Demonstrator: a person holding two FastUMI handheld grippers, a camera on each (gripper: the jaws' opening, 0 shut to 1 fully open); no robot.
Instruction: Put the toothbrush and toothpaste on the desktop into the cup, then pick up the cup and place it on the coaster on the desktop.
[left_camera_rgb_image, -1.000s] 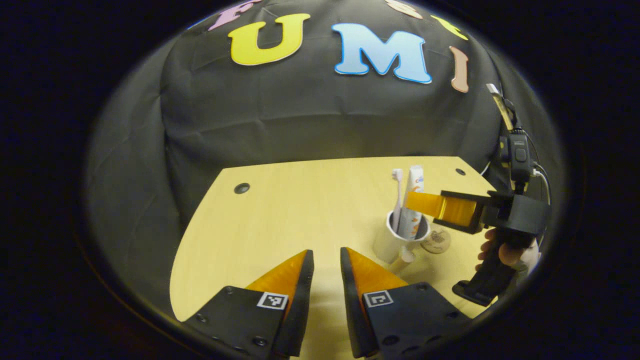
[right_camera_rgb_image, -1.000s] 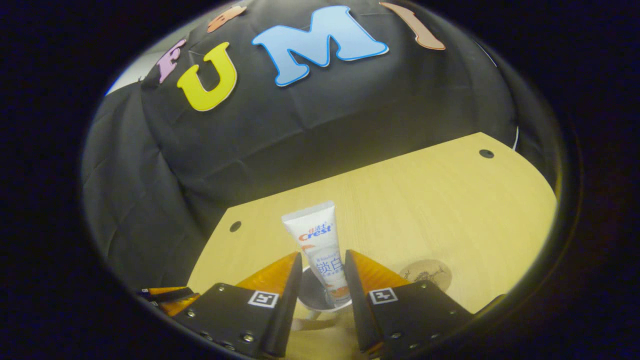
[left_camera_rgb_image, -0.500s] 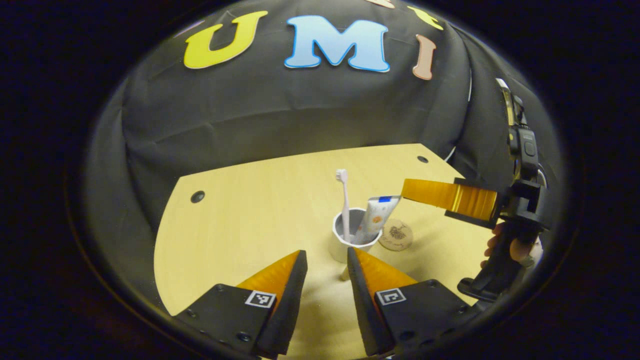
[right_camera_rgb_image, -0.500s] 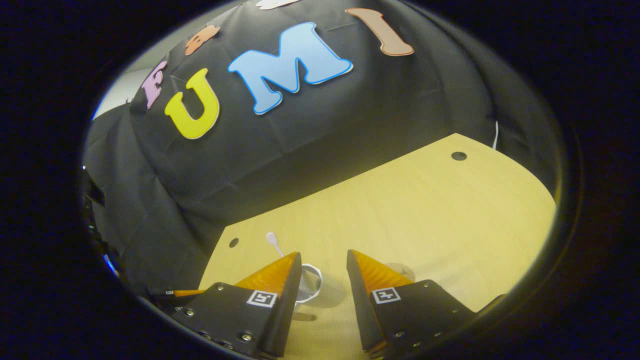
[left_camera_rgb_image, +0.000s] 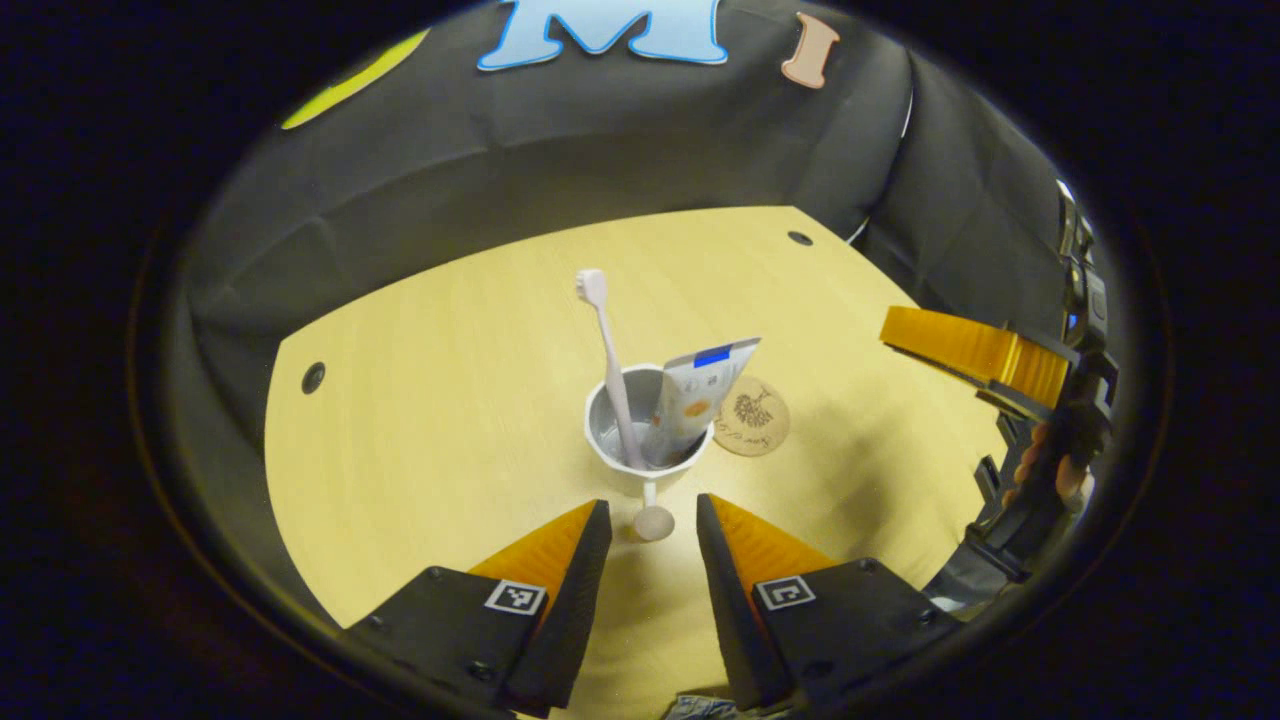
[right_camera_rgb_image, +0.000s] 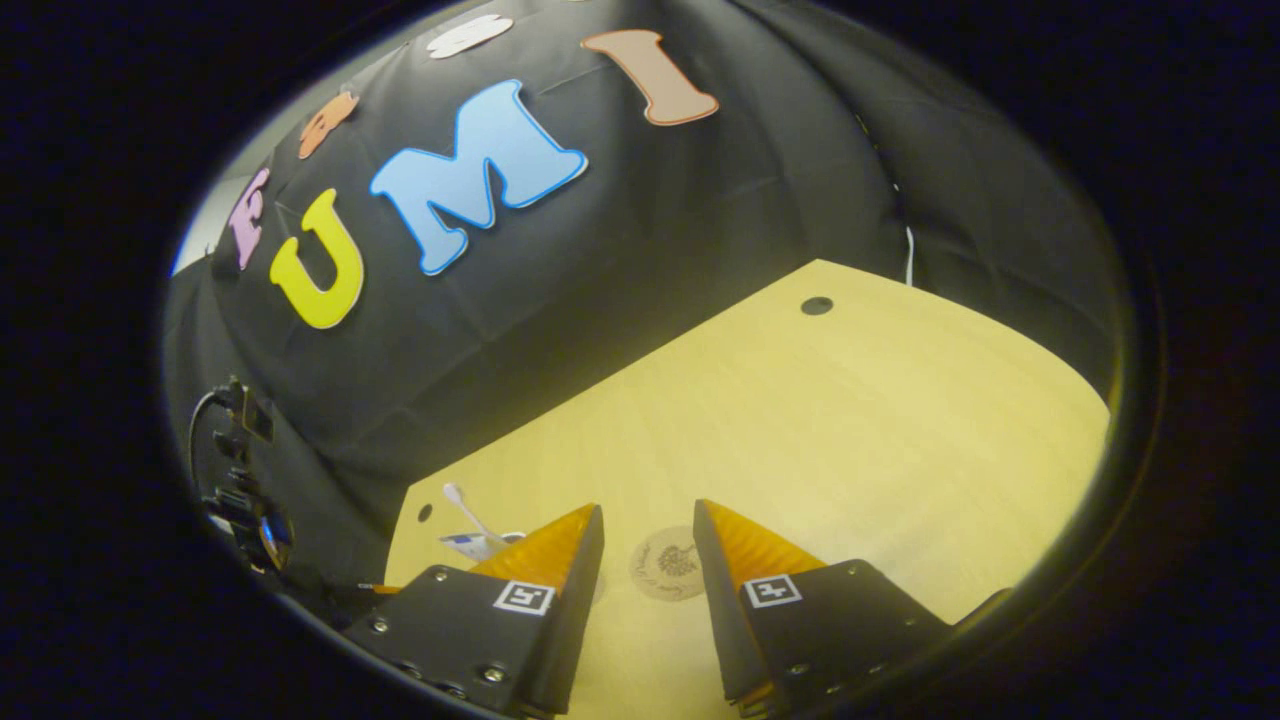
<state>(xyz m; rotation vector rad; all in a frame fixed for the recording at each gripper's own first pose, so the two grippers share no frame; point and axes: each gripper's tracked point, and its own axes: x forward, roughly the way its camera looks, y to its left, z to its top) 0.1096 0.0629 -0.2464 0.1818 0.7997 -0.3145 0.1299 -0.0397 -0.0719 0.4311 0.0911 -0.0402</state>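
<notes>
Both items already stand in the cup (left_camera_rgb_image: 648, 430), toothbrush (left_camera_rgb_image: 610, 360) and toothpaste (left_camera_rgb_image: 695, 395) leaning, just beside the coaster (left_camera_rgb_image: 752, 430) on the table (left_camera_rgb_image: 450, 400). With the left tool (left_camera_rgb_image: 652, 520) gaping empty before the cup's stem and the right tool (right_camera_rgb_image: 648, 530) likewise unladen above the coaster, a careless pinch on that narrow foot likely tips the top-heavy cup.

ahead of the left gripper (left_camera_rgb_image: 650, 520), a smooth matt plastic cup (left_camera_rgb_image: 645, 455) stands on the pale, satiny wood-grain desktop (left_camera_rgb_image: 450, 400); beside it lies a matt cork-like coaster (left_camera_rgb_image: 752, 430).
</notes>
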